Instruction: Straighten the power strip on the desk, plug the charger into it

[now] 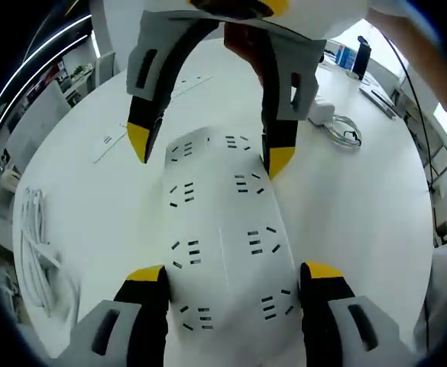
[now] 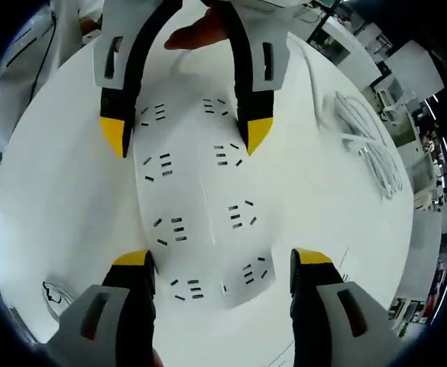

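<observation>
Two claws (image 1: 232,281) (image 2: 223,264) spread apart — straddling opposite ends of smooth white power strip (image 1: 223,229).

We see both views from close above the white surface (image 1: 376,199), each looking down along its own fingers onto the same white power strip (image 1: 223,229). The two cameras face each other: in the left gripper view the right gripper (image 1: 208,153) enters from 12 o'clock, and in the right gripper view the left gripper (image 2: 186,138) enters from 12 o'clock. Both share the strip and the coiled white cable (image 2: 368,145).
</observation>
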